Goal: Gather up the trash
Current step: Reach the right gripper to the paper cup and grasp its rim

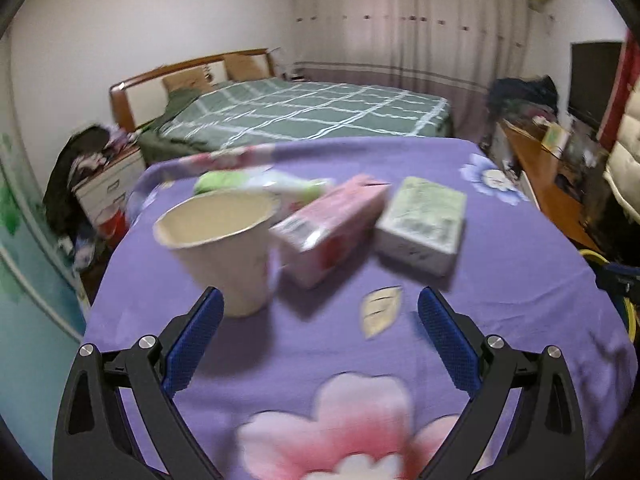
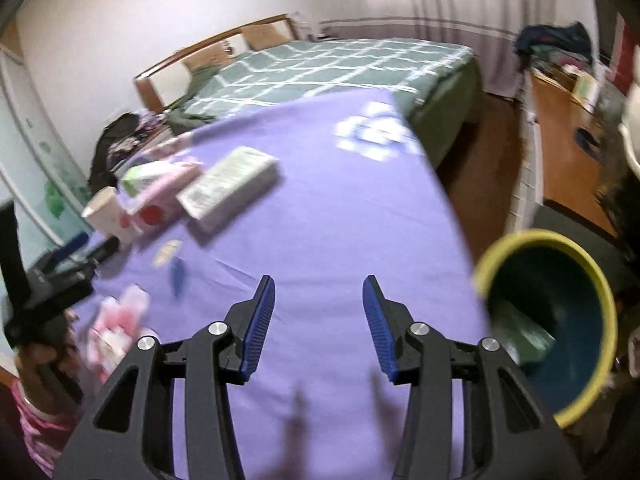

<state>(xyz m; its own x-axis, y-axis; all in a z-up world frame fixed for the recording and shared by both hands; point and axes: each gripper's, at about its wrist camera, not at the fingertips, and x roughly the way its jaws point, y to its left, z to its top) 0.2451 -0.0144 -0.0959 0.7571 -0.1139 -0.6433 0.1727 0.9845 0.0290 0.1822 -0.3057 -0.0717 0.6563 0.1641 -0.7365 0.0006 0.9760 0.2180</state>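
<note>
Left gripper (image 1: 320, 300) gaped empty just short of the cup (image 1: 218, 248); straddling it squarely should avoid crushing. Right gripper (image 2: 319, 292) hung parted, empty, near the bin (image 2: 548, 320).

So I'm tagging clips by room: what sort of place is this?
A bedroom, most likely: a bed with a wooden headboard, floor-length curtains, and a cluttered nightstand.

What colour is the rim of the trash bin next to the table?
Yellow, with a dark teal inside. The trash bin shows best in the right wrist view.
</note>
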